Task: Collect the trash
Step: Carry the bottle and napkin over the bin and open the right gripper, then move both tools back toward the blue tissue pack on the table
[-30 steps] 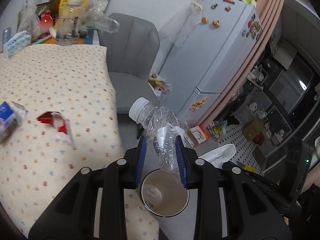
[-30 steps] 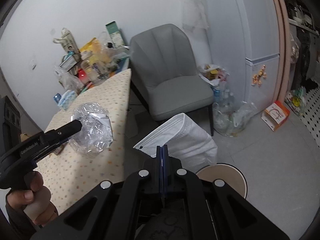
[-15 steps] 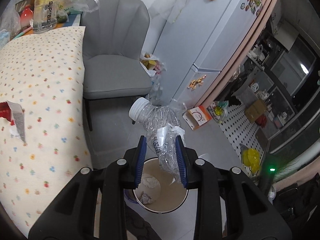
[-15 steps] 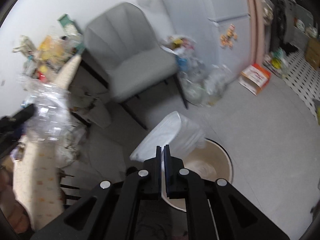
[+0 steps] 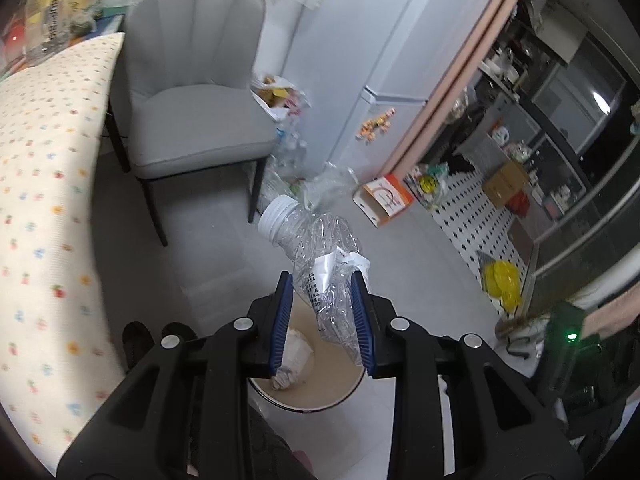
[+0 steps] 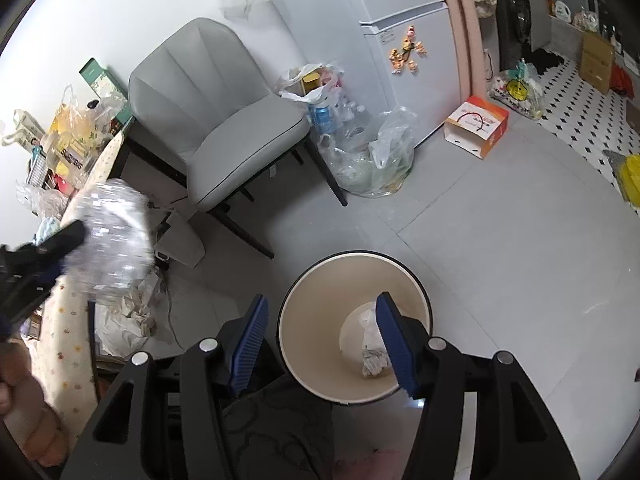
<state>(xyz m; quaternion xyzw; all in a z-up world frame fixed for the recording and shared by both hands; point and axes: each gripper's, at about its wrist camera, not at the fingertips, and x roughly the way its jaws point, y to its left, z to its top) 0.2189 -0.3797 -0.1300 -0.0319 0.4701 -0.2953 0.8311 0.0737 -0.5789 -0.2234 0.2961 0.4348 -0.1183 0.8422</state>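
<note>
Grey floor, bin [image 6: 416, 284] below. Right gripper [image 6: 320, 344] jaws just opened, nothing between; left gripper [image 5: 323, 320] clamped crushed bottle [image 5: 316, 256] above bin. Drop step; next, release over opening.

A lived-in home: a grey upholstered chair [image 6: 224, 120] beside a table with a patterned cloth [image 5: 44, 200], a magnet-dotted white fridge [image 6: 404, 40] at the far wall, and a kitchen's black-and-white tiled floor [image 6: 576, 80] far right.

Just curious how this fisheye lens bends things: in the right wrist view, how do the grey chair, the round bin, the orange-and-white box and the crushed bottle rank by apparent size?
1. Grey chair
2. Round bin
3. Crushed bottle, close to the lens and blurred, so its place is unsure
4. Orange-and-white box, farther off
</note>
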